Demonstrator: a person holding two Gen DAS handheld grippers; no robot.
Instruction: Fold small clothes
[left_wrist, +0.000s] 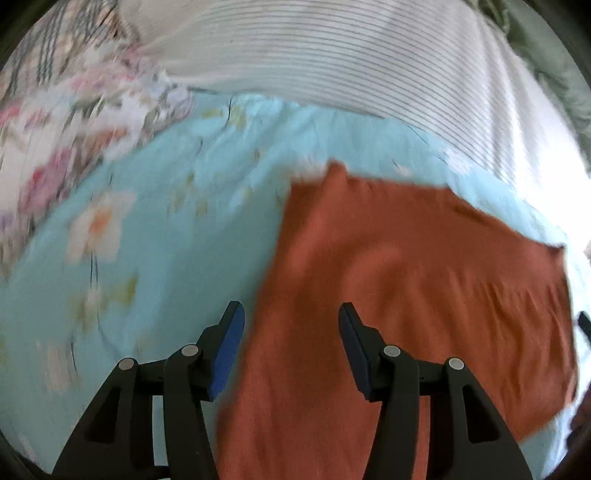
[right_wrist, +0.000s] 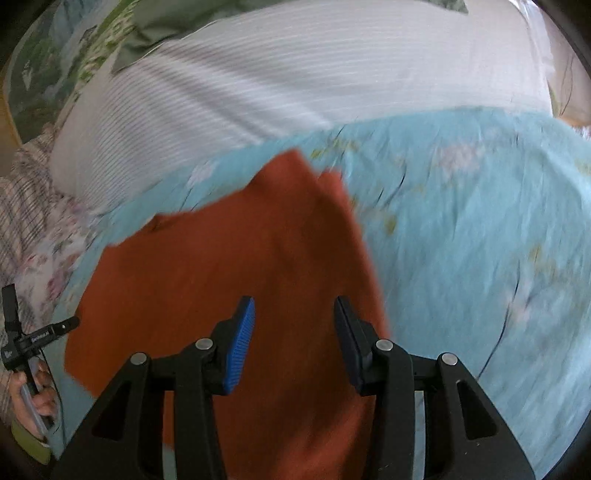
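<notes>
A rust-orange cloth (left_wrist: 406, 288) lies flat on a light blue floral bedsheet (left_wrist: 166, 229). In the left wrist view my left gripper (left_wrist: 291, 317) hovers over the cloth's left edge, open, with nothing between its blue pads. The same orange cloth (right_wrist: 221, 277) shows in the right wrist view, one folded corner pointing to the far side. My right gripper (right_wrist: 294, 310) hangs above the cloth's right part, jaws apart and empty. Both views are blurred. At the left edge of the right wrist view a hand (right_wrist: 37, 398) holds the other gripper's handle.
A white striped pillow or blanket (left_wrist: 351, 62) lies across the far side of the bed (right_wrist: 295, 74). Pink floral fabric (left_wrist: 55, 140) bunches at the left, green patterned fabric (right_wrist: 92, 44) at the far left of the right view. Blue sheet (right_wrist: 480, 240) spreads right of the cloth.
</notes>
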